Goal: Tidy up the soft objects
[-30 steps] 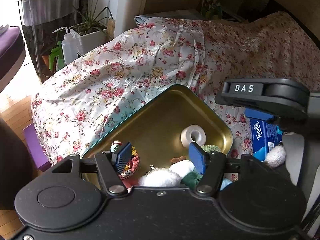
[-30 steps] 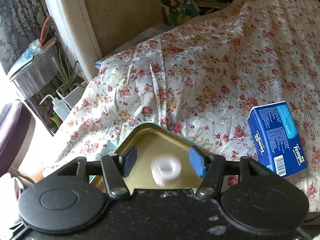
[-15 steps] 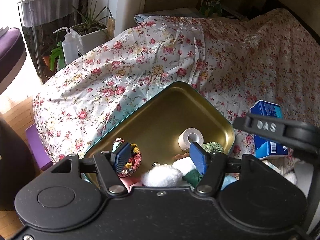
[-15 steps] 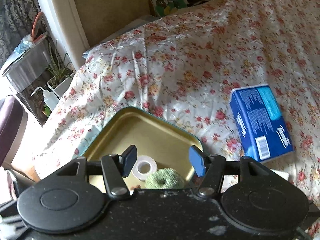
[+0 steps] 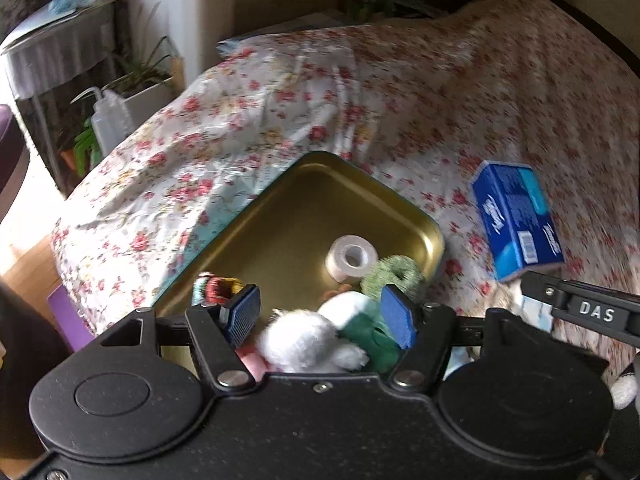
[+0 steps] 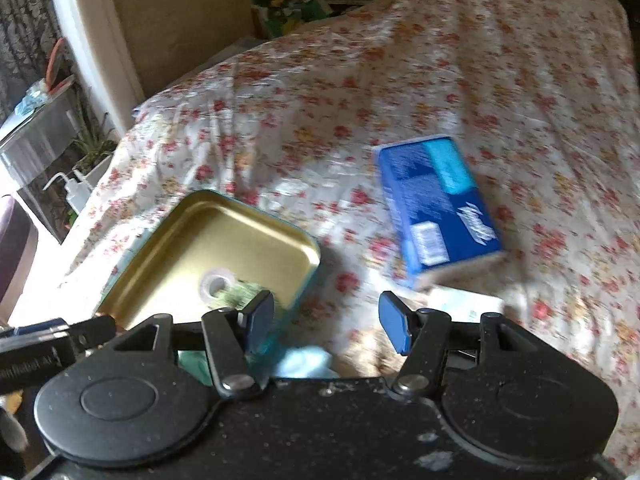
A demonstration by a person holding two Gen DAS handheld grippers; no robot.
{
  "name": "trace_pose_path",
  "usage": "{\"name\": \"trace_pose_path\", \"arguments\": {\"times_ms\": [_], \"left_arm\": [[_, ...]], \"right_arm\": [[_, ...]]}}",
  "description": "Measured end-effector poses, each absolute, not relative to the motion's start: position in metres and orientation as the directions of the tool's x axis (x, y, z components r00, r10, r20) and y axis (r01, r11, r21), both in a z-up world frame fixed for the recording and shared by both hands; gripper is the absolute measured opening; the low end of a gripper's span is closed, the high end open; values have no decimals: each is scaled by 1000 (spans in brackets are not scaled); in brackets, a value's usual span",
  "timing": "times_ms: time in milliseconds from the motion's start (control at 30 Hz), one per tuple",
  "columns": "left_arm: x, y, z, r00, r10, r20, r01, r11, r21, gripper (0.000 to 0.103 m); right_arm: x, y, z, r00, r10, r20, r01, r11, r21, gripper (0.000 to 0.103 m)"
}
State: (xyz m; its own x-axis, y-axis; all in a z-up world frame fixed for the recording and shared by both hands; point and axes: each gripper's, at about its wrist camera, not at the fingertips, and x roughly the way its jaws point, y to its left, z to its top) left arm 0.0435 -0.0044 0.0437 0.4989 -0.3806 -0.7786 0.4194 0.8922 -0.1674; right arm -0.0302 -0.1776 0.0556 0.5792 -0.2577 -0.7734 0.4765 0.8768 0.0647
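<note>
Reaching with your right gripper (image 6: pixel 326 322), jaws apart and empty, pinch the soft, light tissue pack (image 6: pixel 438 208) across its narrow sides.

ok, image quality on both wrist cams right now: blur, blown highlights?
Left wrist view: mild blur, text on the blue tissue pack smeared, the tape roll in the gold tin fairly crisp, floor at left edge blown out. Right wrist view: heavier motion blur across the floral cloth and pack; overexposed patch at left; fisheye bending throughout.
</note>
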Motion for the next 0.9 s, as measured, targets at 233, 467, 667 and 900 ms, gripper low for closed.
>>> {"name": "trace_pose_path", "arguments": {"times_ms": [233,467,667,900], "left_arm": [[18,-34,42,468,-422,-776,526,839,-139,66],[-1,-59,38,426,-450,-785,594,793,-133,66],[-2,-66,36,411,-454,-791,605,785,-136,66],[5,-63,33,404,-451,-796,591,793,-149,66]], "right_arm": [[-83,-218,46,534,-357,-766,586,810,31,58],[-104,-256,21,451,-413,-791,691,723,17,58],[-79,-270,2,418,-429,-800,728,686,12,68],[-37,-272,-22,395,-413,-821,735,677,14,71]]}}
